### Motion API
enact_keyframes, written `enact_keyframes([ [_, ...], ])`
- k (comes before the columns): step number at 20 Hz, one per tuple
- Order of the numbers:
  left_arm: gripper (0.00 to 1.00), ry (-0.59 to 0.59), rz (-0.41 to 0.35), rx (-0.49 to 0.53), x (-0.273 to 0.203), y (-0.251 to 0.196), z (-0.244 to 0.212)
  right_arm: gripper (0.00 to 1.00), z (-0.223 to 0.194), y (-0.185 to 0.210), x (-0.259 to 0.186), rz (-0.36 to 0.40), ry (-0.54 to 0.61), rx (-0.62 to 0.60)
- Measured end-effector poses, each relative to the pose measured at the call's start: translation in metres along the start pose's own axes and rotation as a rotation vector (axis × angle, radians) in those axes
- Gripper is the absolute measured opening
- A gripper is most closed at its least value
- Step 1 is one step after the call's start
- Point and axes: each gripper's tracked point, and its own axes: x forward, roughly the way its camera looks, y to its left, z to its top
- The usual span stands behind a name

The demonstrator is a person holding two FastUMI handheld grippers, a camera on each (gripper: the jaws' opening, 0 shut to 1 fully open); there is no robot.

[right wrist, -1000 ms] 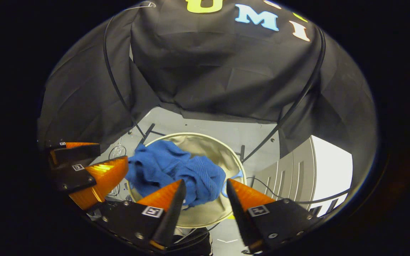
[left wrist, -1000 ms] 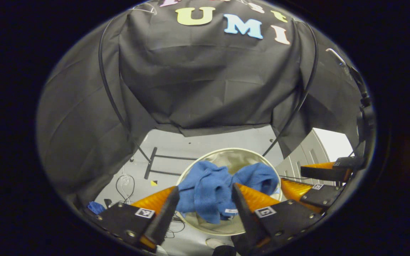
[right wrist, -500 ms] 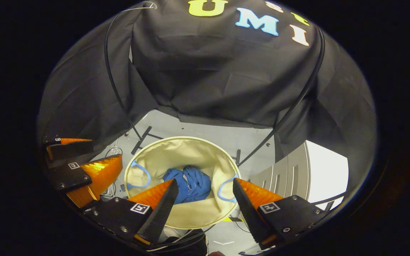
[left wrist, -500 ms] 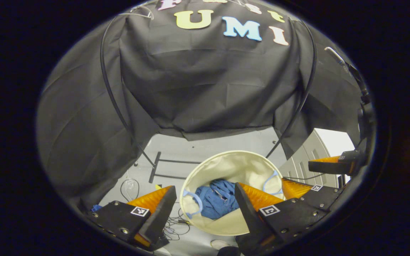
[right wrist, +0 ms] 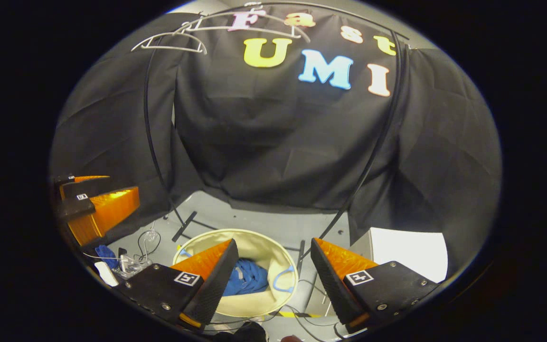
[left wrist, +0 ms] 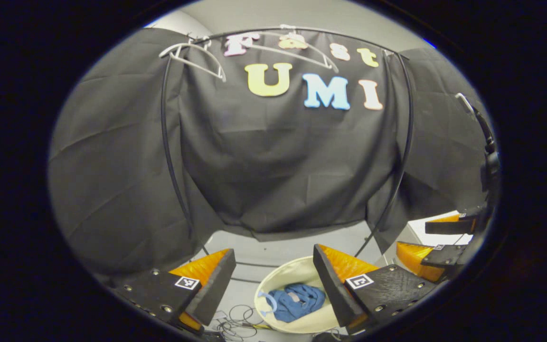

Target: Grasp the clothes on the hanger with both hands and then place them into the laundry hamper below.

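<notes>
Left gripper view: our left gripper (left wrist: 273, 278) spread, empty; blue clothes (left wrist: 297, 300) lie inside hamper (left wrist: 283, 285); right gripper (right wrist: 271, 268) likewise spread, empty; hangers (right wrist: 174, 40) bare; we judge placing done; next, nothing but retreat.

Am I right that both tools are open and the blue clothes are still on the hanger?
Not quite. Both tools, left and right, are open, but the blue clothes lie inside the laundry hamper, as the left gripper view shows. The hanger is bare.
</notes>
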Motion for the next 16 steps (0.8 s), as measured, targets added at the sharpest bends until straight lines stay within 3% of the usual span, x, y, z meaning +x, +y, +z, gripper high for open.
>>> enact_keyframes([
  [4,0.94,-0.126,0.001,-0.001,-0.059,-0.001,0.065,0.95,0.039,-0.021,-0.053,-0.038,-0.123,0.034],
  [9,0.95,-0.266,0.019,-0.013,-0.130,0.003,0.105,0.96,0.086,-0.047,-0.118,-0.073,-0.292,0.057],
  [16,0.94,-0.423,0.004,0.003,-0.233,-0.050,0.158,0.96,0.106,-0.083,-0.200,-0.091,-0.468,0.056],
])
